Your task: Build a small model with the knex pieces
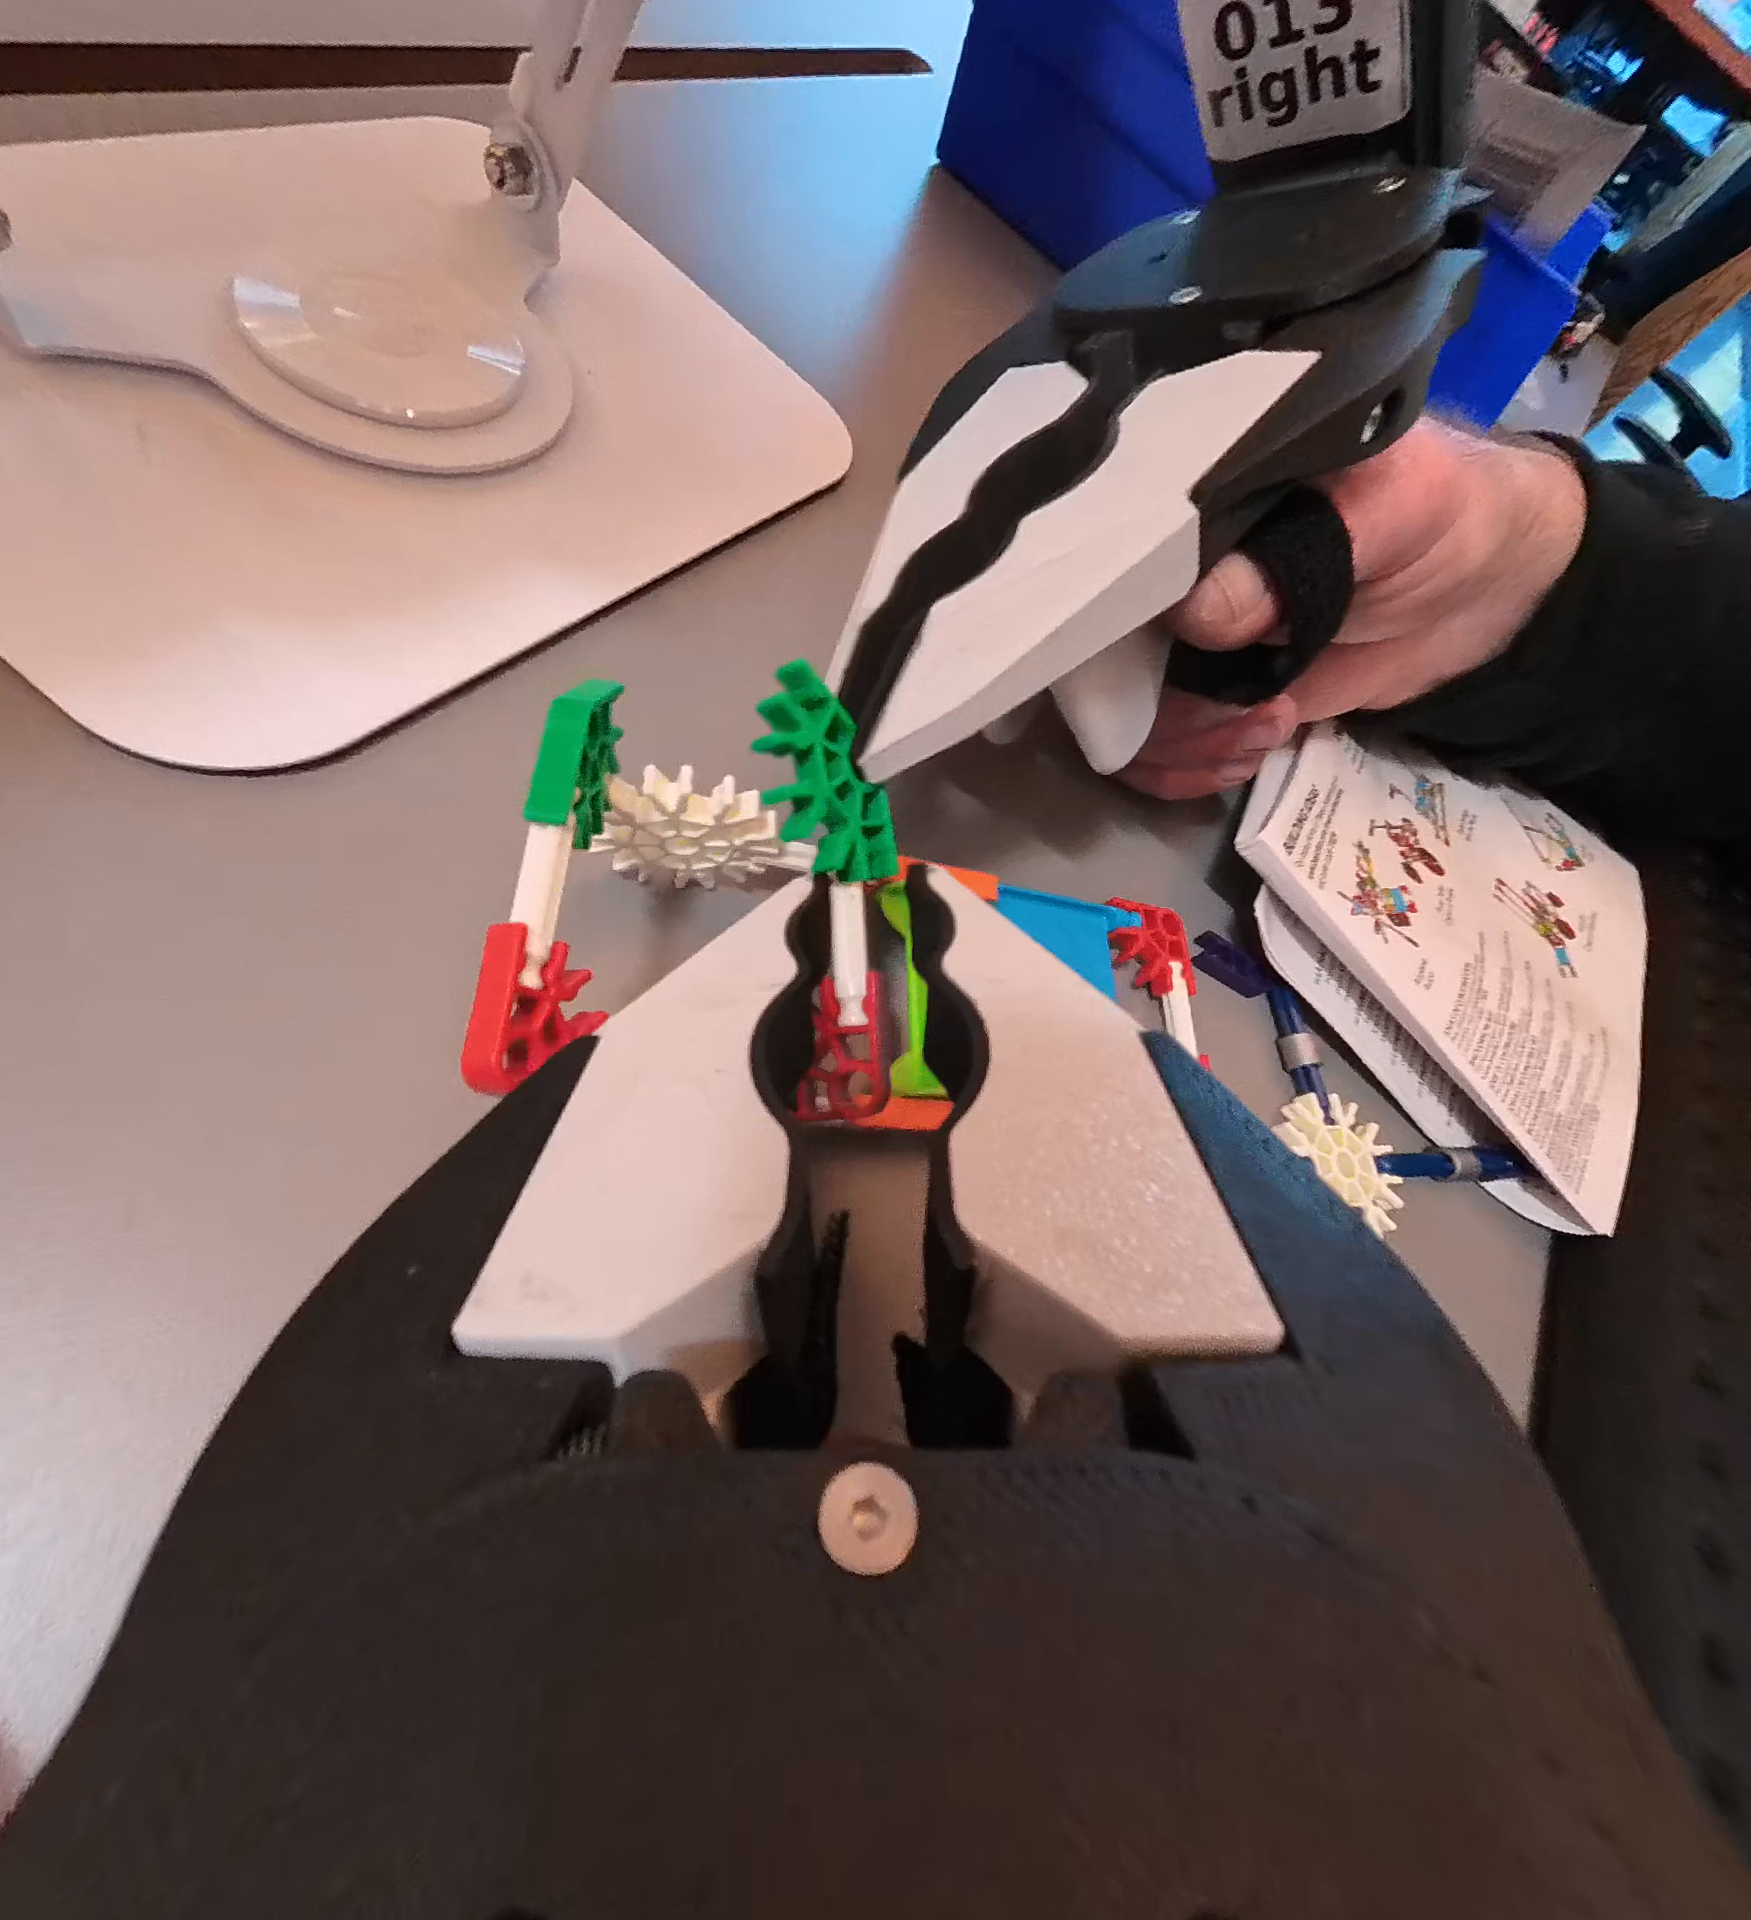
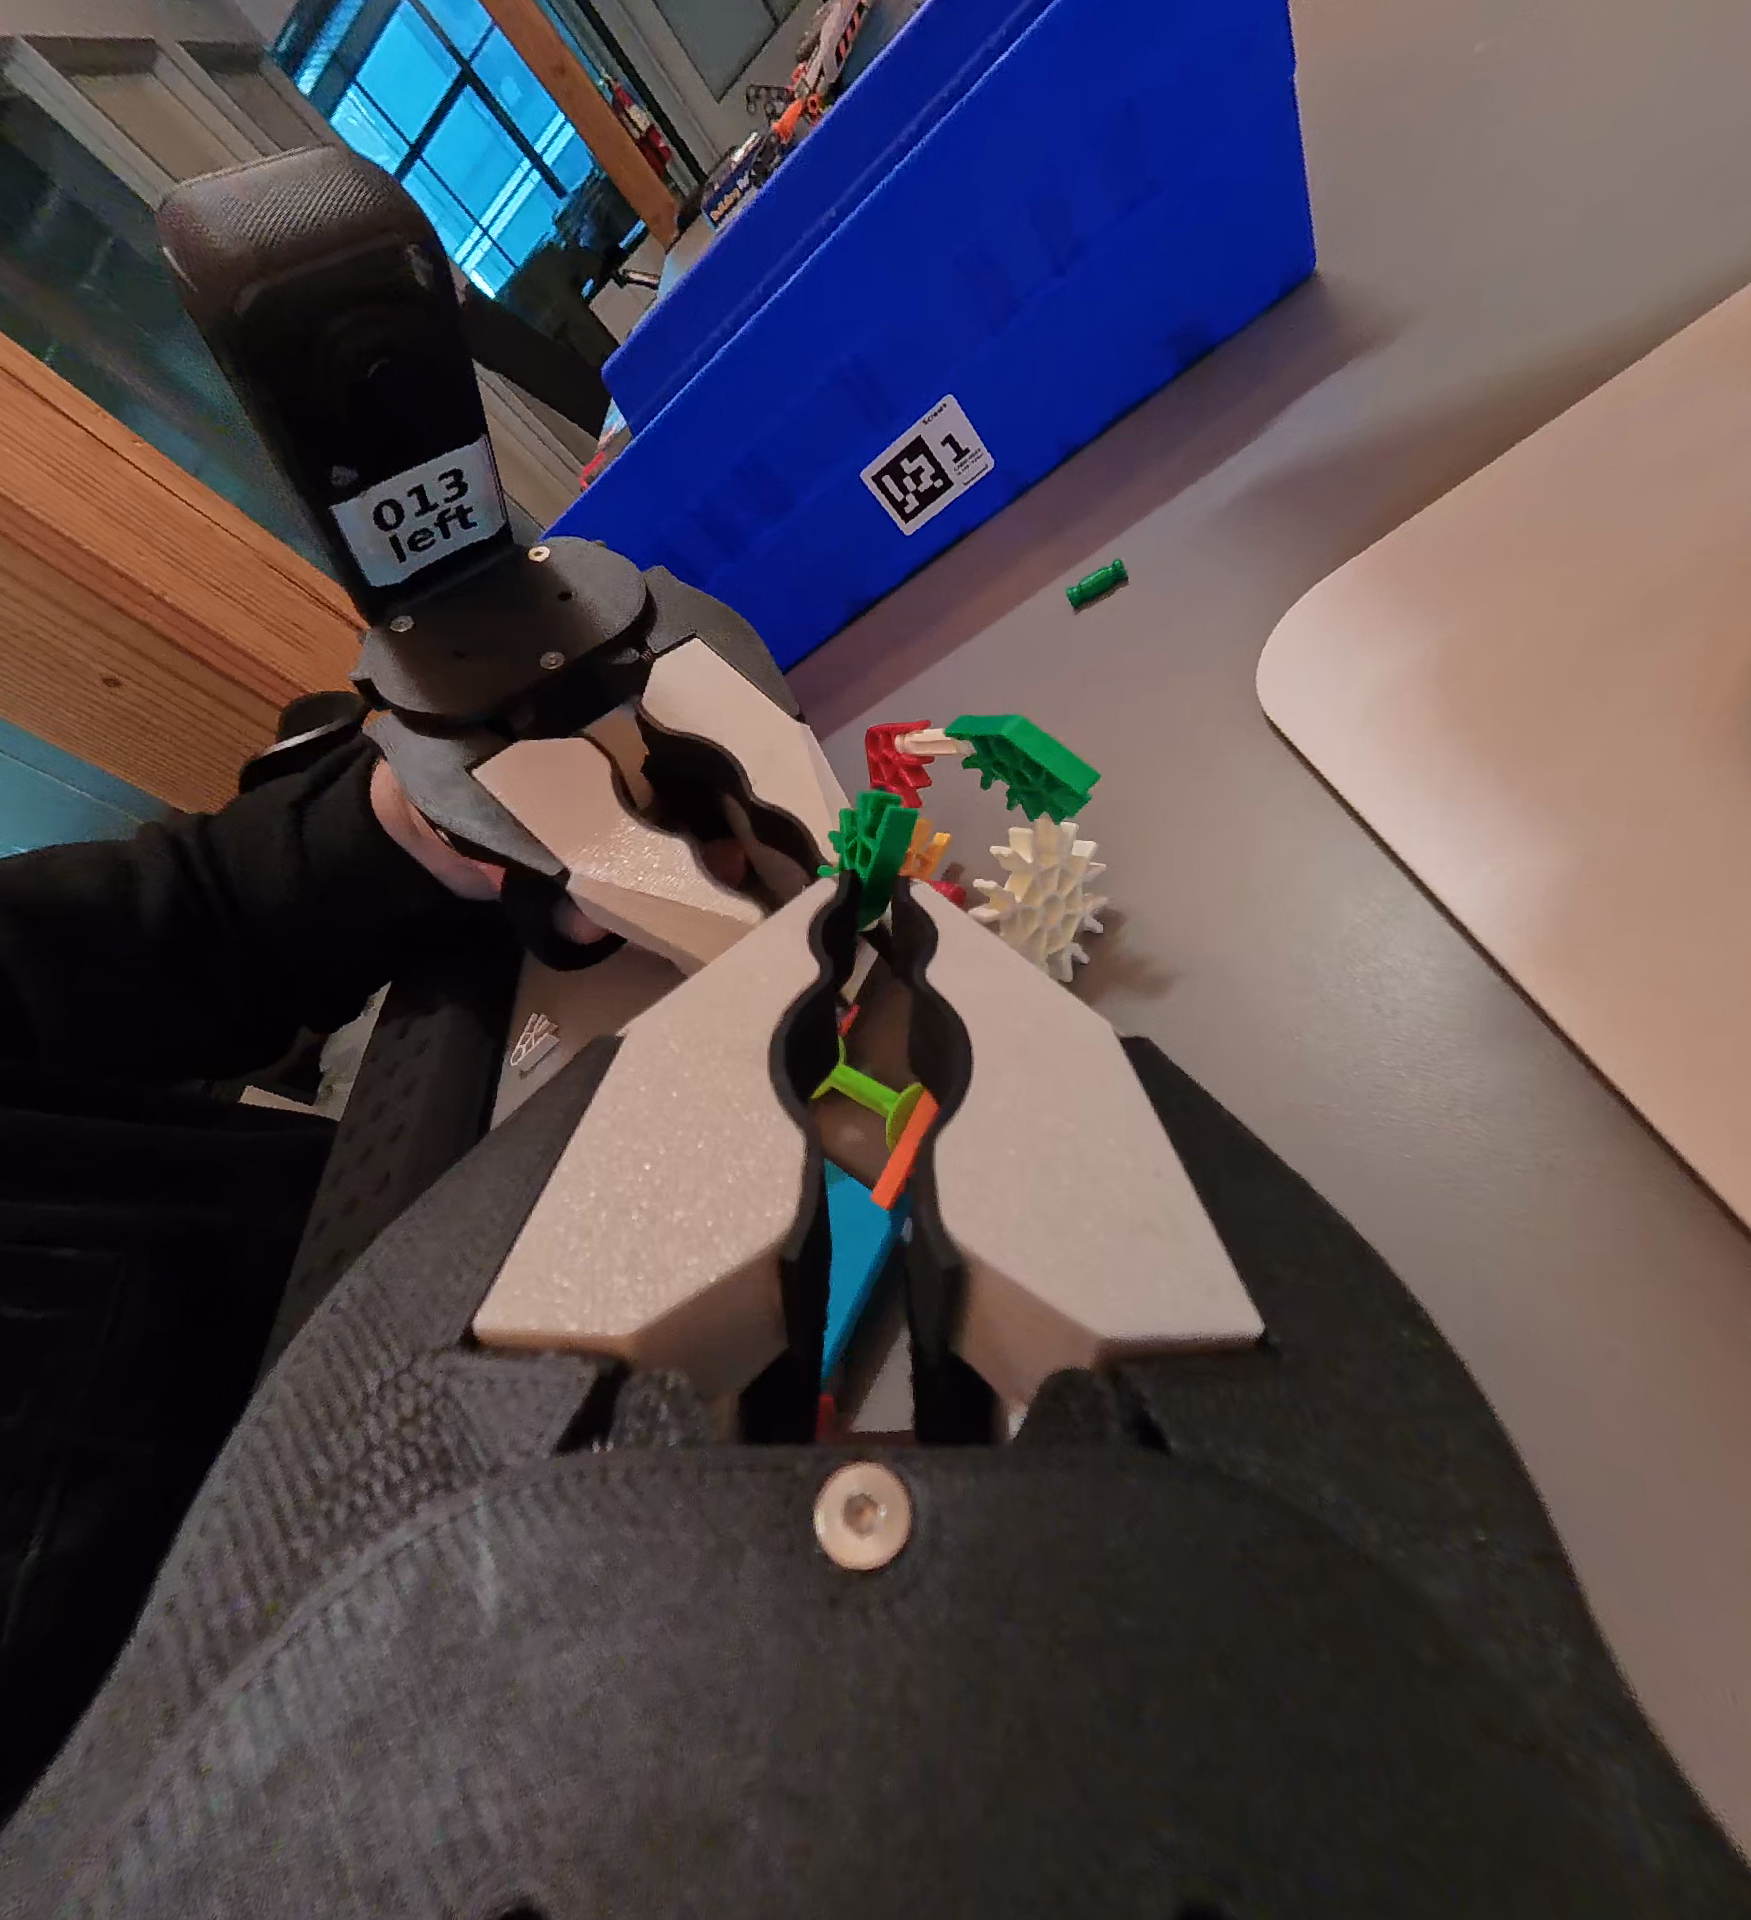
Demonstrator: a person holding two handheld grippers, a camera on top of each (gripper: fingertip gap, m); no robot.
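A small construction-toy model stands on the grey table (image 1: 175, 1039). It is built of green (image 1: 580, 748), red (image 1: 523, 1013) and white snowflake (image 1: 689, 826) connectors, white rods and a blue panel (image 1: 1058, 925). My left gripper (image 1: 873, 883) is closed around the model's near side, with a white rod (image 1: 847, 925) and a lime piece (image 1: 912, 997) between its fingers. My right gripper (image 1: 855, 743) comes in from the upper right and is shut on the model's top green connector (image 1: 819, 769). In the right wrist view the right gripper (image 2: 866, 909) pinches that green connector (image 2: 866, 842), and the left gripper (image 2: 803, 883) meets the model from the left.
A white monitor-stand base (image 1: 331, 582) lies at the far left. A blue bin (image 2: 954, 312) stands behind the model. An open instruction booklet (image 1: 1453, 935) lies at the right, with a white snowflake connector on blue rods (image 1: 1344, 1158) beside it. A loose green rod (image 2: 1096, 582) lies near the bin. Less than 4 cm separates the two grippers' tips.
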